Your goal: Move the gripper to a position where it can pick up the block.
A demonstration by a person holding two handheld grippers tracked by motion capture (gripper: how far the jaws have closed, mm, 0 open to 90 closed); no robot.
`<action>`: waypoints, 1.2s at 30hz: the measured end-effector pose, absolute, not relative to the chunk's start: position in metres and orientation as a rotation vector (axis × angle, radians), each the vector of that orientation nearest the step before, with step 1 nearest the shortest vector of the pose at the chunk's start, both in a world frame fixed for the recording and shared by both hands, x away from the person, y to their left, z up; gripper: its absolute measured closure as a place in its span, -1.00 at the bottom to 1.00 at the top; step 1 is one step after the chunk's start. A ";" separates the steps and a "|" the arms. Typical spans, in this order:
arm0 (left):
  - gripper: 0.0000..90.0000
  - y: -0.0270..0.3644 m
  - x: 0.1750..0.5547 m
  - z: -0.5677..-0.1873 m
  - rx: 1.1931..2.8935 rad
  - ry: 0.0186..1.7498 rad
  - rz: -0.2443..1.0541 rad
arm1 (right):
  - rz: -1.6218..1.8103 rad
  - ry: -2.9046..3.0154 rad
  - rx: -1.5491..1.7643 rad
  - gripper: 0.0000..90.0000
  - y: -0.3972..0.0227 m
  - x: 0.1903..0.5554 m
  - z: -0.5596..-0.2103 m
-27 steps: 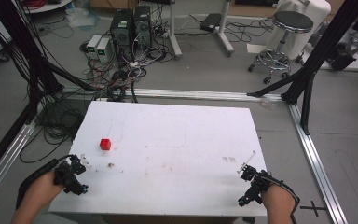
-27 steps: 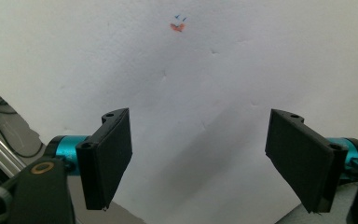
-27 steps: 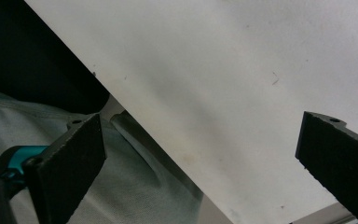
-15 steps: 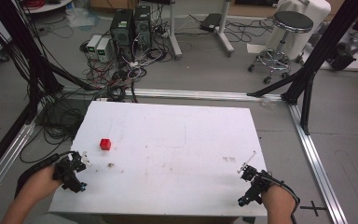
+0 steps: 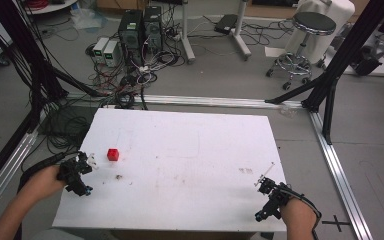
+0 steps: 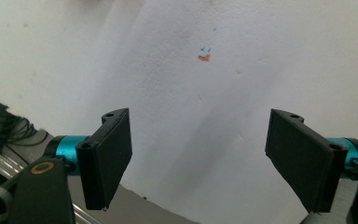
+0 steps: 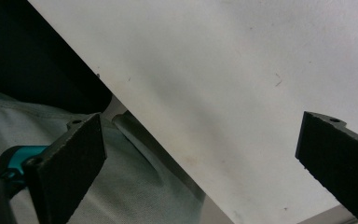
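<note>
Where the earlier record placed the left tool [image 5: 82, 172] lower along the bench [image 5: 190, 150] edge, it had since advanced toward the red cube [image 5: 112, 154], and it stood just beside the cube on the near-left side, not touching it. Its jaws were wide apart in the left tool view [image 6: 198, 163], nothing between them, with only a small orange-and-blue mark [image 6: 205, 56] on the bench ahead. The red cube sat upright near the bench's left edge, ungrasped. The right tool [image 5: 267, 197] had kept its post, well apart from the cube at the near-right corner; its jaws likewise stood wide apart [image 7: 200, 158]. Judged: approach to the cube under way, grasp not yet made.
</note>
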State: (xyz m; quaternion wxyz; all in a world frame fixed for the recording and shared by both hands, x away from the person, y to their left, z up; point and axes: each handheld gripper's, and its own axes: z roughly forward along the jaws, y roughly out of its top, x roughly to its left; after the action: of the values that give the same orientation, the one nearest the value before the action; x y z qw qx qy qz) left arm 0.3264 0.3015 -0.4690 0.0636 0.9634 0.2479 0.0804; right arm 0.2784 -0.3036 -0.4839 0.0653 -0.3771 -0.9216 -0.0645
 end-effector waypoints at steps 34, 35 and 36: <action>-0.49 0.293 0.388 -0.462 3.024 0.310 0.188 | -0.202 -2.772 -1.142 -0.98 -0.307 0.278 -0.491; -0.49 0.293 0.390 -0.461 3.026 0.289 0.184 | -0.199 -2.773 -1.138 -0.98 -0.307 0.278 -0.491; -0.49 0.292 0.395 -0.461 3.028 0.270 0.183 | -0.200 -2.772 -1.140 -0.98 -0.307 0.278 -0.491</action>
State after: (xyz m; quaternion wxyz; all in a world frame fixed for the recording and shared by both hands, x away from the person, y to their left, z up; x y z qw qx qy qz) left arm 0.3945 0.2922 -0.4614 0.0481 0.9931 0.0887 0.0599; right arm 0.2776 -0.3074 -0.4910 0.0689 -0.3787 -0.9205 -0.0665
